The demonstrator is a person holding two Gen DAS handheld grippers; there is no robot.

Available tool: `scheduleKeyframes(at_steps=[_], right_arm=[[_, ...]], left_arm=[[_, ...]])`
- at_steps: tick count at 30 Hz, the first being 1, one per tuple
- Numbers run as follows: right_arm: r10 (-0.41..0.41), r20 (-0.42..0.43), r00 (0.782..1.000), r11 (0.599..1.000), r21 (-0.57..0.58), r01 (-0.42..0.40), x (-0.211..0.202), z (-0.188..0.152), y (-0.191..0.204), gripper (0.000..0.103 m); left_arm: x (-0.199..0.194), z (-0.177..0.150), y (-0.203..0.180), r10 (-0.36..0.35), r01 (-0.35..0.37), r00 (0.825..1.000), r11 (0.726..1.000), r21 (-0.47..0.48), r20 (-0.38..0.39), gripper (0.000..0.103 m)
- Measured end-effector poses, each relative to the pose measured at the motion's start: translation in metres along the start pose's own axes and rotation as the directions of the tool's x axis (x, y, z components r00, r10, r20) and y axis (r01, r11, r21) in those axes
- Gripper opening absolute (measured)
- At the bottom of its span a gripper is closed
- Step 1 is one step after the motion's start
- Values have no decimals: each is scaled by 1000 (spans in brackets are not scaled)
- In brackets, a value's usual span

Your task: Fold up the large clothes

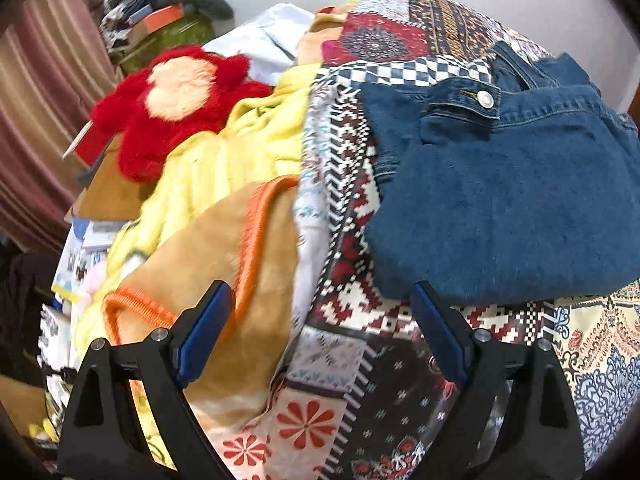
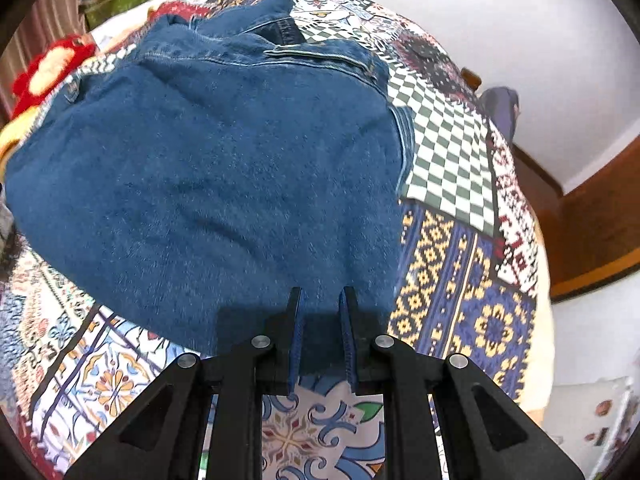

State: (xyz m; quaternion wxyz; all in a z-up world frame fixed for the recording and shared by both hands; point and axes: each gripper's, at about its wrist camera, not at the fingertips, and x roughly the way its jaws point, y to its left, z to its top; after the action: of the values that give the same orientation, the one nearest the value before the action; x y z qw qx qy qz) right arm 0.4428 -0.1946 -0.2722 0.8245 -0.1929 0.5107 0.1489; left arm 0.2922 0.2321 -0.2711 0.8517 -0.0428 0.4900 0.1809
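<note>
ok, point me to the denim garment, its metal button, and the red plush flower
denim garment (image 2: pixel 208 184), right wrist view, middle of the folded panel
metal button (image 1: pixel 485 99), left wrist view, button face
red plush flower (image 1: pixel 132 120), left wrist view, red petal

Left gripper (image 1: pixel 320 316) angled steeply downward, jaws spread wide, nothing held between them, right gripper (image 2: pixel 322 320) likewise pitched down, jaws closed narrow

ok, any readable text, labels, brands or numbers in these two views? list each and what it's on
None can be read.
Denim garment: the metal button may be embossed, but it is too small to read.
Printed sheets at the left edge of the left wrist view: graphics only, blurred.
Orange box on the far pile: no legible lettering.
Patchwork bedspread: patterns only, no words.
</note>
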Motion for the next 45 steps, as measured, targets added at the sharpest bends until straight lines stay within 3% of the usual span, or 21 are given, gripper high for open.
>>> scheduleKeyframes(at_steps=[5,8,12,17,22,27,30,34,37,39,41,43,45], right_arm=[[1,-3,1000,998,58,-1,-7,-2,-9,13],[-28,3,1000,996,85,27,-13,-2,-9,13],[27,60,998,995,91,-33,-34,4,0,13],[72,136,988,996,37,-78,-54,20,32,13],[131,136,982,991,-12,-131,-43,38,63,13],[154,93,984,987,-53,-150,-17,45,87,13],[141,84,986,989,-56,-137,-7,45,92,13],[161,90,983,986,-57,-156,-3,46,91,13],[172,85,981,984,-53,-168,-3,48,90,13],[176,84,981,984,-47,-173,-3,49,89,13],[175,81,981,984,-41,-172,-4,48,89,13],[171,76,982,985,-42,-169,-7,47,89,13],[167,72,983,985,-46,-164,-9,45,89,13]], left_arm=[[-14,-11,1,5,-5,1000,999,-33,17,91],[-22,-16,-2,-59,63,997,993,-101,41,91],[-24,-15,-13,-191,197,980,960,-200,49,91],[-9,-8,-38,-361,360,931,895,-263,44,91],[21,-3,-53,-491,464,871,814,-348,12,90],[49,3,-59,-543,497,838,720,-485,52,90],[62,8,-61,-555,502,828,666,-552,82,90],[73,19,-67,-528,493,839,637,-593,130,90],[75,26,-73,-488,460,862,639,-617,137,89],[72,28,-73,-451,427,882,644,-634,137,80],[66,27,-67,-403,390,904,649,-654,140,59],[56,27,-65,-345,353,927,677,-646,145,44],[46,32,-66,-320,340,935,688,-641,152,39]])
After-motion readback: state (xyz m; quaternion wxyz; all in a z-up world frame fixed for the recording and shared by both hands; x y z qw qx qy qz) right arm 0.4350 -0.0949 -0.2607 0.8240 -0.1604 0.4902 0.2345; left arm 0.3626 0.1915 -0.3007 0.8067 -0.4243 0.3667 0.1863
